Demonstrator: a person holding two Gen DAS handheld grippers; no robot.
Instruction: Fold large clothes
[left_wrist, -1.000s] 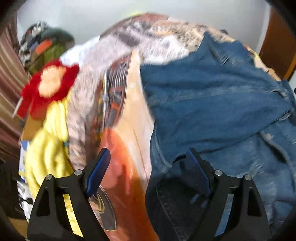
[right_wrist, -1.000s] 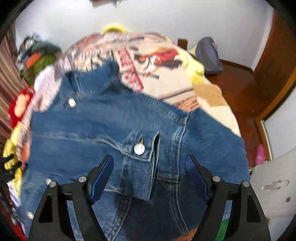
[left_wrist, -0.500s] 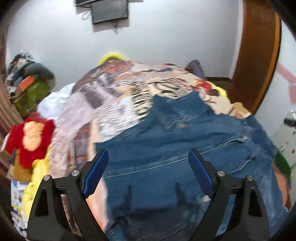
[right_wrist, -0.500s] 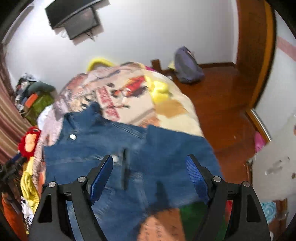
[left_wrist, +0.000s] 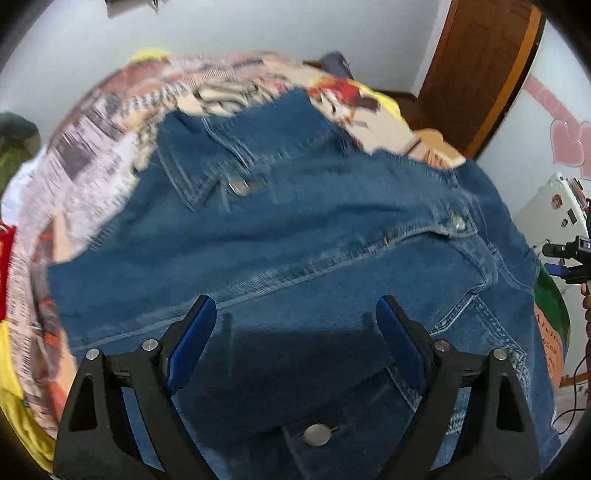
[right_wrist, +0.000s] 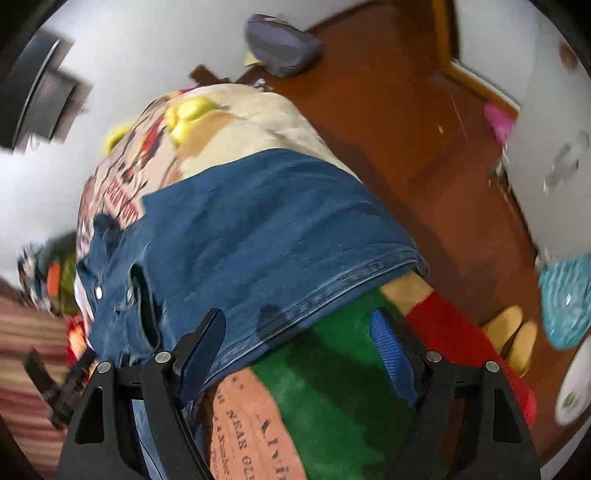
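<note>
A blue denim jacket (left_wrist: 295, 229) lies spread on a bed with a printed blanket (left_wrist: 110, 122). Its collar and a metal button are at the far left, a chest pocket at the right. My left gripper (left_wrist: 295, 343) is open and empty, hovering over the jacket's near part. In the right wrist view the jacket (right_wrist: 258, 229) drapes toward the bed's right edge, its hem running across. My right gripper (right_wrist: 299, 343) is open and empty above the hem and the green part of the blanket (right_wrist: 332, 376).
Wooden floor (right_wrist: 406, 129) lies right of the bed with a grey bag (right_wrist: 280, 44), yellow slippers (right_wrist: 513, 332) and a teal item (right_wrist: 565, 302). A brown door (left_wrist: 476, 66) stands at the back right. Red and yellow clothes (left_wrist: 11, 332) pile at the bed's left.
Both grippers have swung right and tilted down. The left view has closed in on the jacket's middle; the right view has moved from over the jacket to its hem at the bed's right edge.
</note>
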